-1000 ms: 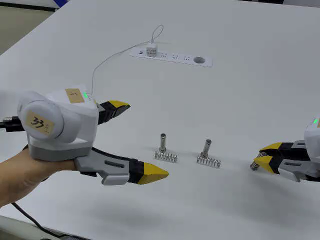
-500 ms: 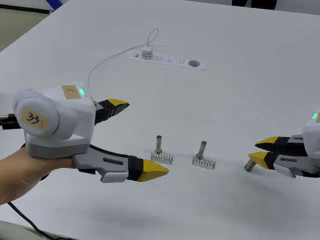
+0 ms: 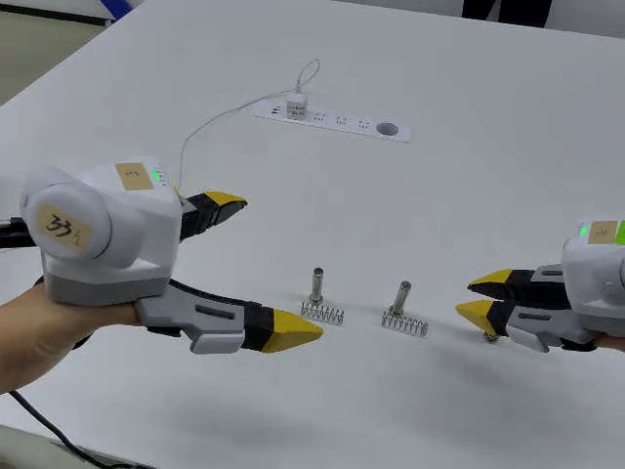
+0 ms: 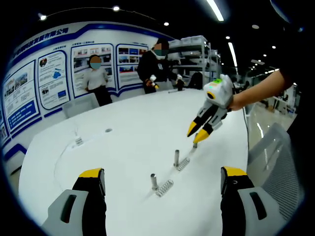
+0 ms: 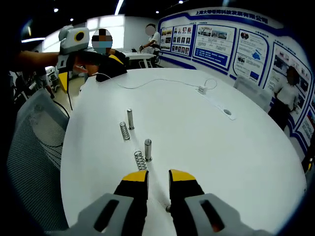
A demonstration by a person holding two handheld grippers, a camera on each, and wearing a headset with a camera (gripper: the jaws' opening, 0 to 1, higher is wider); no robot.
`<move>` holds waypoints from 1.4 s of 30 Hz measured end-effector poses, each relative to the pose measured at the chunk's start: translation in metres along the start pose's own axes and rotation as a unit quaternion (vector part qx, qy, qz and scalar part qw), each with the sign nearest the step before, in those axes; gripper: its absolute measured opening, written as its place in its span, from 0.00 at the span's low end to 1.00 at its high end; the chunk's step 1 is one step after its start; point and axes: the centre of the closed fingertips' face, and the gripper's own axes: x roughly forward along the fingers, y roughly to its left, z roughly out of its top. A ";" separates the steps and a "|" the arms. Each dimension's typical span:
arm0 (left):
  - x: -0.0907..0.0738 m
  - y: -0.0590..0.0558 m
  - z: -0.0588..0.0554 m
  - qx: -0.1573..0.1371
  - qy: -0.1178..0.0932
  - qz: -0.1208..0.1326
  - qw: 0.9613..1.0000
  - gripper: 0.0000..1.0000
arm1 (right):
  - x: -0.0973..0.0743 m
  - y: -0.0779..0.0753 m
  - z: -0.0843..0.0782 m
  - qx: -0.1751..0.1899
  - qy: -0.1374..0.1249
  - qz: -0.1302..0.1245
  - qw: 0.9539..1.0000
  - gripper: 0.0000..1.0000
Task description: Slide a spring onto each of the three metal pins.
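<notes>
Standing by the white table (image 3: 439, 195), I'd say the next spring is about to be fetched. Two pins stand upright and bare, the left-hand pin (image 3: 317, 282) and the middle pin (image 3: 401, 292). Each has a spring lying flat just in front: the first spring (image 3: 323, 313) and the second spring (image 3: 405, 322).

The right gripper (image 3: 481, 298) hovers low near the middle pin, jaws a little apart, gripping nothing I can see. A metal stub (image 3: 490, 337) peeks from under its lower jaw. It is probably the third pin, but too hidden to say whether it carries a spring. The left gripper (image 3: 259, 266) hangs wide open and empty.

Best to pinch the second spring lightly near one end, tip it upright and line its bore over the pin top — with the left gripper steadying that free-standing pin so it doesn't topple.
</notes>
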 end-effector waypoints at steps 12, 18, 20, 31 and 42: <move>0.001 0.001 -0.007 0.000 0.013 -0.002 1.000 0.99 | 0.026 0.026 -0.006 -0.015 0.015 0.037 0.999 0.17; 0.002 0.001 -0.010 -0.003 0.017 -0.004 1.000 0.99 | 0.038 0.025 -0.011 -0.039 0.032 0.033 0.998 0.17; 0.002 0.001 -0.010 -0.005 0.017 -0.003 1.000 0.99 | 0.041 0.025 -0.012 -0.035 0.035 0.034 0.998 0.17; 0.003 0.001 -0.014 -0.013 0.020 -0.002 1.000 0.99 | 0.053 0.026 -0.028 -0.039 0.068 0.044 0.996 0.16; 0.003 0.002 -0.016 -0.016 0.024 0.001 1.000 0.98 | 0.057 0.031 -0.031 -0.038 0.072 0.060 0.995 0.15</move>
